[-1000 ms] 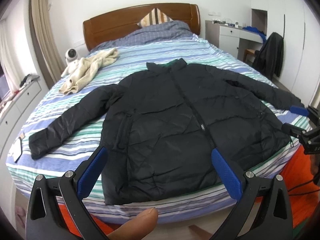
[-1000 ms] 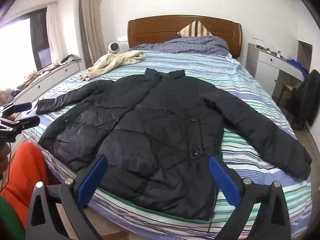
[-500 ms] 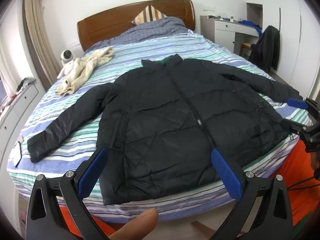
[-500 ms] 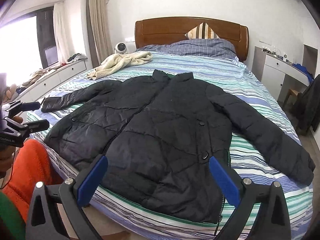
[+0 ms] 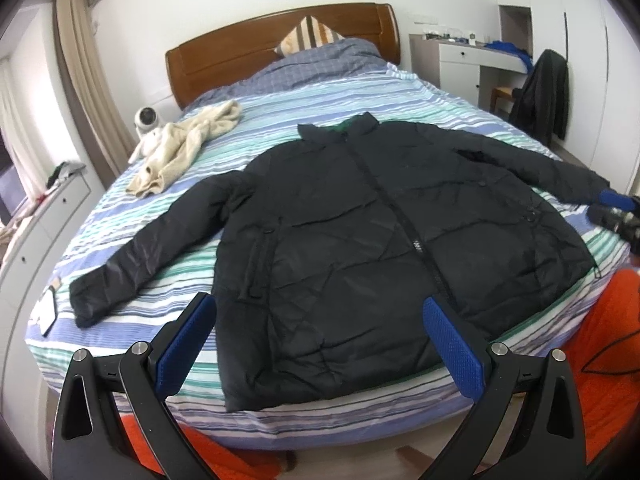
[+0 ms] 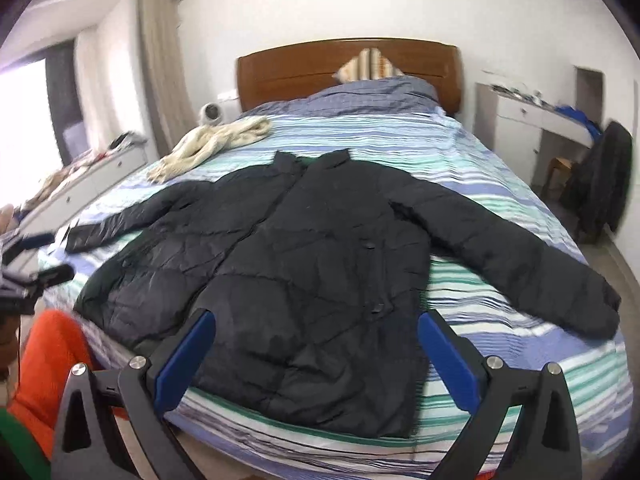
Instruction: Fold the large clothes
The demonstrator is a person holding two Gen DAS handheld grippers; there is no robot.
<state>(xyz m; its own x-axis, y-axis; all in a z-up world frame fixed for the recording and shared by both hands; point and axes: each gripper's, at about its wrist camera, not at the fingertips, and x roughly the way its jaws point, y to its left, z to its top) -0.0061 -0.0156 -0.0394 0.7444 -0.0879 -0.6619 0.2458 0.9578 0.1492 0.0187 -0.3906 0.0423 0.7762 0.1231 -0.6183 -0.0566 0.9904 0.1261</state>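
A black quilted jacket (image 5: 360,240) lies flat and zipped on the striped bed (image 5: 420,96), collar toward the headboard, both sleeves spread out. In the right wrist view the same jacket (image 6: 304,264) fills the middle of the bed (image 6: 400,136). My left gripper (image 5: 320,320) hovers open above the hem near the bed's foot, nothing between its blue pads. My right gripper (image 6: 314,338) is open too, above the hem on the jacket's right side. Each gripper shows at the edge of the other's view: the right gripper (image 5: 616,212) by the right cuff, the left gripper (image 6: 36,256) near the left cuff.
A cream garment (image 5: 184,144) lies at the bed's far left beside a small white fan (image 5: 146,120). A white dresser (image 5: 36,236) runs along the left. A white desk (image 5: 480,60) and a chair draped with a dark coat (image 5: 544,96) stand right. Orange-clad legs (image 5: 608,340) are near the foot.
Both grippers have pulled back and risen a little, so the jacket sits smaller and further off. The right wrist view has swung left and is blurred. The fingertip under the left gripper is gone from view.
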